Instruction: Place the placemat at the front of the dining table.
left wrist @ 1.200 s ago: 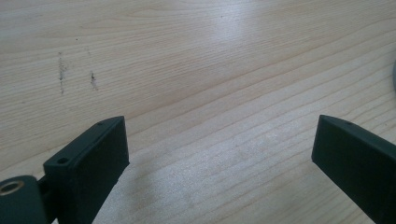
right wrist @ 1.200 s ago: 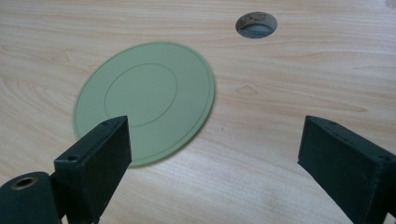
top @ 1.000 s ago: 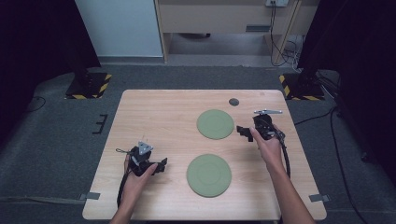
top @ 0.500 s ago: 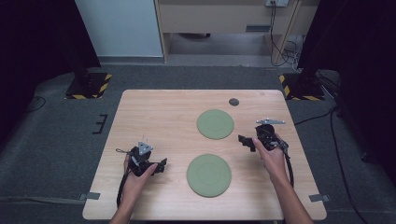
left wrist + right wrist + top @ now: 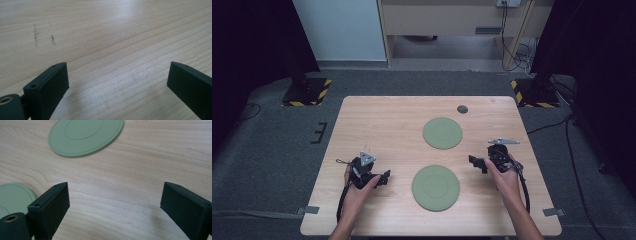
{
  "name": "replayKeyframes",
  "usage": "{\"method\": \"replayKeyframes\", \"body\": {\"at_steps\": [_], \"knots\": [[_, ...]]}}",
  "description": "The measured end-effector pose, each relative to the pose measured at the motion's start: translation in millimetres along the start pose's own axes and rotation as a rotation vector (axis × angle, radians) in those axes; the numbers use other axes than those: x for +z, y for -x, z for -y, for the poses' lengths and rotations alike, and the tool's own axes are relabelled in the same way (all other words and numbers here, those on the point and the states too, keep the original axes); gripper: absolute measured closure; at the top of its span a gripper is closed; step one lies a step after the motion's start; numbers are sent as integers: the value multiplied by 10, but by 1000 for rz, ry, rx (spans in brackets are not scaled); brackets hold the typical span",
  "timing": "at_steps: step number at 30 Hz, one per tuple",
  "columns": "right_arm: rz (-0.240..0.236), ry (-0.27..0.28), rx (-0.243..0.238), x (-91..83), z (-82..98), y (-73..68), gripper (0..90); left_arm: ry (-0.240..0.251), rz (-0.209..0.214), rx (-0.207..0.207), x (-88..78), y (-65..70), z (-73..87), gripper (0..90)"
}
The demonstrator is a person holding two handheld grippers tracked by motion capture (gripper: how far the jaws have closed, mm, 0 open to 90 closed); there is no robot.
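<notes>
Counter: pale wooden counter point(image 5: 387, 125) with straight grain, rectangular, seen from the high view; in the left gripper view its bare boards point(image 5: 112, 37) carry a few small dark scuff marks point(image 5: 36, 37)
Far disc: flat round sage-green disc point(image 5: 442, 133) with a raised ring, lying flat on the counter toward its far right part; in the right gripper view it lies ahead of the jaws point(image 5: 86, 135)
Near disc: second flat round sage-green disc point(image 5: 435, 187) lying flat near the front edge, well apart from the far one; its edge shows at the lower left of the right gripper view point(image 5: 12, 200)
Left hand-held gripper: black left hand-held gripper point(image 5: 384, 177), held low over the counter to the left of the near disc, jaws spread wide with nothing between them point(image 5: 117, 82)
Right hand-held gripper: black right hand-held gripper point(image 5: 474, 162), held to the right of both discs and pointing toward them, jaws spread wide over bare wood, empty point(image 5: 115, 202)
Small mark: small dark round spot point(image 5: 462, 109) on the counter near its far edge
Floor: grey carpet point(image 5: 272, 150) around the counter, with strips of tape point(image 5: 307, 210) at the front corners
Room: black stands on yellow-and-black striped bases point(image 5: 307, 90) at either side, a white panel point(image 5: 342, 27) and a wooden cabinet point(image 5: 452, 17) behind, loose cables point(image 5: 517, 55) on the right
</notes>
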State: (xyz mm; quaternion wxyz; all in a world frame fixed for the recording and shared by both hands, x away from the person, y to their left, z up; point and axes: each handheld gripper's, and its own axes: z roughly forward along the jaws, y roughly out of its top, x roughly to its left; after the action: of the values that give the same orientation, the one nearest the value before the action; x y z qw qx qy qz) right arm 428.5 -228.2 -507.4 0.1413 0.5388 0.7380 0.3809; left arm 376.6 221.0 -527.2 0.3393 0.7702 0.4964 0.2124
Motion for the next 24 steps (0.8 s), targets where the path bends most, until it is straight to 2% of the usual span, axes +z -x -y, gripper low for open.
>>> {"method": "replayKeyframes", "body": {"at_steps": [13,16,20,21,24], "knots": [[121,-17,-3,23,276,111,86,-30,-18,-14,82,-53,26,28],[176,0,-24,47,320,101,92,-34,-19,-21,96,-69,27,26],[217,7,-63,57,364,63,91,-44,-26,-11,107,-62,23,24],[227,3,-68,55,371,55,83,-45,-26,-10,108,-61,23,19],[252,-11,-40,50,385,57,8,-46,-23,-13,110,-64,23,12]]}}
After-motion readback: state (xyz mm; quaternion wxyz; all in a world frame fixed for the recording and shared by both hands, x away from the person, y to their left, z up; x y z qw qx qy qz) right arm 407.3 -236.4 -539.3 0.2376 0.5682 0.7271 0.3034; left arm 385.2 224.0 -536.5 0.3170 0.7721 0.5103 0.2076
